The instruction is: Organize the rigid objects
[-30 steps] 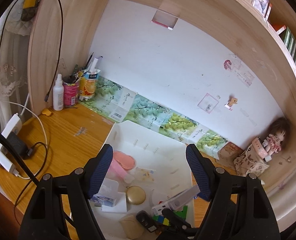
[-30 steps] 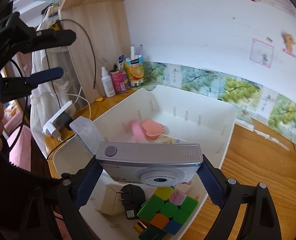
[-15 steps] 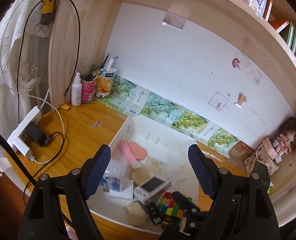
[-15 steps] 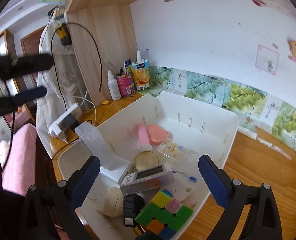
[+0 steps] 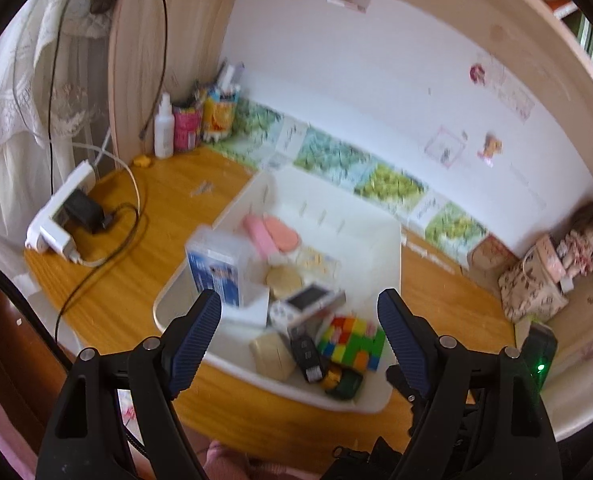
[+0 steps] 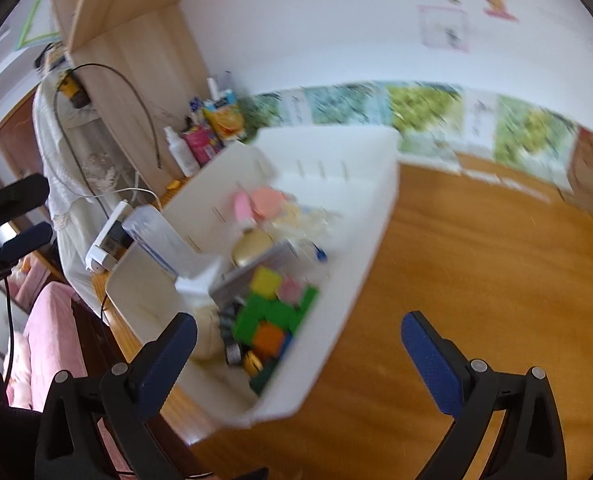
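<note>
1. The white bin (image 5: 392, 248) sits on the wooden desk (image 5: 168, 216) as the collecting place, long axis running toward the wall.
2. The silver camera (image 5: 308, 306) lies inside it, apparently screen up beside the colour cube (image 5: 352, 342), long axis slanting across.
3. The left gripper (image 5: 298, 328) is spread and empty; the right gripper (image 6: 298, 350) is opening, nothing between its pads.

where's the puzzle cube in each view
Left wrist: puzzle cube sits low and centre-right, at the near end of the white bin.
Right wrist: cube sits centre-left, at the same near end.
Shared landmark: the pink can by the back wall.
</note>
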`<state>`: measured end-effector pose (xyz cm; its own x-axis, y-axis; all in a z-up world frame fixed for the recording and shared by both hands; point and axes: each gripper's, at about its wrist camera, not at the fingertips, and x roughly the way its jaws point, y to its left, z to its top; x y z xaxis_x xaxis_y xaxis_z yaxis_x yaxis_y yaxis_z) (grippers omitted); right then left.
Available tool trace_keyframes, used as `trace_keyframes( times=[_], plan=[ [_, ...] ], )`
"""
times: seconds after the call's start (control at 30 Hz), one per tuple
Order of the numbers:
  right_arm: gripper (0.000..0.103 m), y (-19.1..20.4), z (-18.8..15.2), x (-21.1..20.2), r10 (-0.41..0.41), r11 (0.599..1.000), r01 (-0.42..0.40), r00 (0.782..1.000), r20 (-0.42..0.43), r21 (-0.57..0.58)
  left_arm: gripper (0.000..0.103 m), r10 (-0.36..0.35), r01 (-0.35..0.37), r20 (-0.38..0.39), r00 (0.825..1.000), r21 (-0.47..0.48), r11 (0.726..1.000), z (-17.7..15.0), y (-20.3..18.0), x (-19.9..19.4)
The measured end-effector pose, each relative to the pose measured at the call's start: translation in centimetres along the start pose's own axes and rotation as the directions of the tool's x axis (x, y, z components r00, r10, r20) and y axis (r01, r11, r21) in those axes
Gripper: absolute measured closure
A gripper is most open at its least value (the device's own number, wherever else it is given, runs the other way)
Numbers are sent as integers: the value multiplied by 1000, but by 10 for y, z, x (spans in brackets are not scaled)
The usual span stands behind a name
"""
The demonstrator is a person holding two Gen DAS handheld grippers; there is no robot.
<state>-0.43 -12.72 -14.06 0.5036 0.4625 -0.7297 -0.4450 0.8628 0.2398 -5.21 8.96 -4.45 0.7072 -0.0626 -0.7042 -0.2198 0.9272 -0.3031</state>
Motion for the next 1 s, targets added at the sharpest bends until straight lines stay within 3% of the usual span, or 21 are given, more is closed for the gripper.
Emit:
trace_keyframes(
  times=[0.23, 0.43, 0.67, 0.83, 1.0],
  plan=[
    [1, -23, -29, -22, -53, 989, 63, 996, -71, 136, 20, 9, 3, -159, 987, 76, 997, -21, -14, 23],
    [0, -41, -39, -36, -125, 960, 152, 984, -123, 234, 20, 19, 13, -213, 977, 145, 989, -20, -22, 32],
    [0, -30, -27, -59, -185, 925, 212, 976, -113, 315, 20, -29, 64, -172, 985, 204, 977, 7, -29, 22],
    [0, -2, -10, -89, -174, 932, 188, 982, -71, 311, 19, -89, 114, -116, 989, 230, 966, 26, -35, 7],
    [0, 20, 8, -117, -256, 928, 247, 967, -4, 281, 3, -111, 128, -89, 990, 214, 968, 40, -34, -4]
  ],
)
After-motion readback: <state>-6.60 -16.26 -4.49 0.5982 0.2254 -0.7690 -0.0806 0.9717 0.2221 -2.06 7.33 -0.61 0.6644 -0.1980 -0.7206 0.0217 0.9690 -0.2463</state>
